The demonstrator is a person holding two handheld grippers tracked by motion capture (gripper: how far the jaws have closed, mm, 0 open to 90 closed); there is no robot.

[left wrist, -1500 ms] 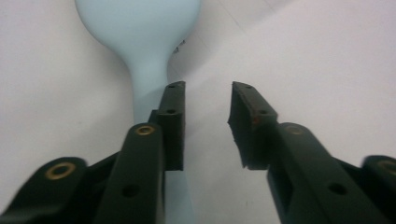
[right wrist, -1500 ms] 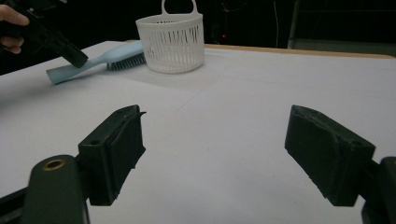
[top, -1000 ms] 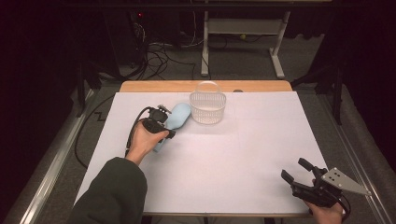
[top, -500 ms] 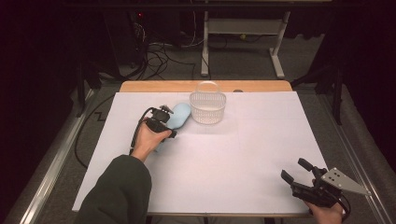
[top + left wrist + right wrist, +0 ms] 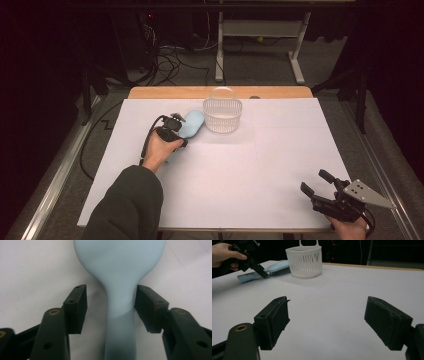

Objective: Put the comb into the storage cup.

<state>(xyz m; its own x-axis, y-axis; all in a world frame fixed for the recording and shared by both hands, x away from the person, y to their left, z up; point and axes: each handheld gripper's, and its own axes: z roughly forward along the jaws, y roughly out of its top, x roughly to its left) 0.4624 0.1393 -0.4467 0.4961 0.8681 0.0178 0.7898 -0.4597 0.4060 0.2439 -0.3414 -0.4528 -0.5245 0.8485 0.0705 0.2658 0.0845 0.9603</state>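
The pale blue brush (image 5: 120, 277) lies flat on the white tabletop (image 5: 250, 170), just left of the white basket (image 5: 222, 116), its handle running back between the jaws of the left gripper (image 5: 111, 307). That gripper is spread, a pad on either side of the handle's neck with a gap on both sides. The right gripper (image 5: 320, 186) rests well apart at the near right corner, jaws wide and holding nothing.

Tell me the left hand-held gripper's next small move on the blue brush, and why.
Probably close it. The left hand-held gripper is open with its jaws on either side of the blue brush's narrow handle, gaps on both sides, the brush lying on the table.
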